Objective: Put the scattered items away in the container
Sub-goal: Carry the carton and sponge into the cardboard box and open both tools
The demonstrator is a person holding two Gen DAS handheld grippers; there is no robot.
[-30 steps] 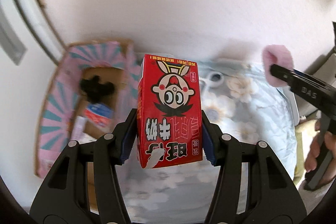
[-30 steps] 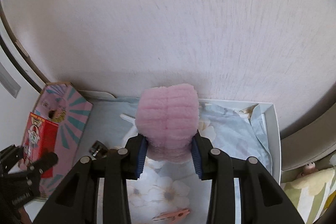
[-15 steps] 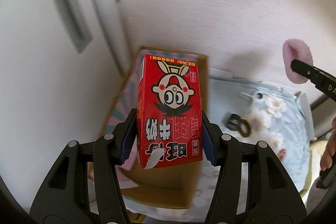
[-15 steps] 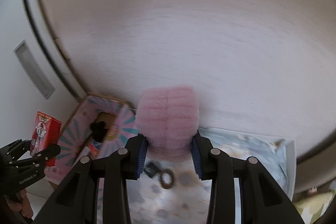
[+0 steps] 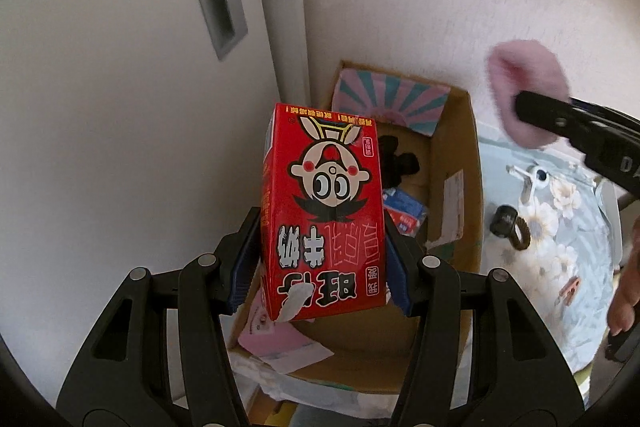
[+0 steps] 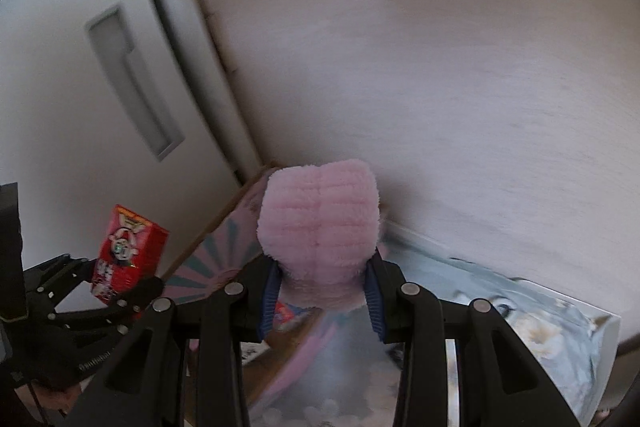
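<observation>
Here the left gripper [image 5: 323, 263] clamps the red milk carton [image 5: 322, 215] by its lower sides above the open cardboard box [image 5: 454, 163] — stiff, probably easily dented. The right gripper [image 6: 320, 301] pinches a pink plush pad [image 6: 318, 219] beside the box — soft, light, squashable anywhere.

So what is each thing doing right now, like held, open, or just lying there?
Left gripper: shut on the red carton.
Red carton: held upside down above the box.
Right gripper: shut on the pink fluffy thing.
Pink fluffy thing: held up in the air.
Cardboard box: open, with things inside.
Hair tie: lying on the flowery cloth.
</observation>
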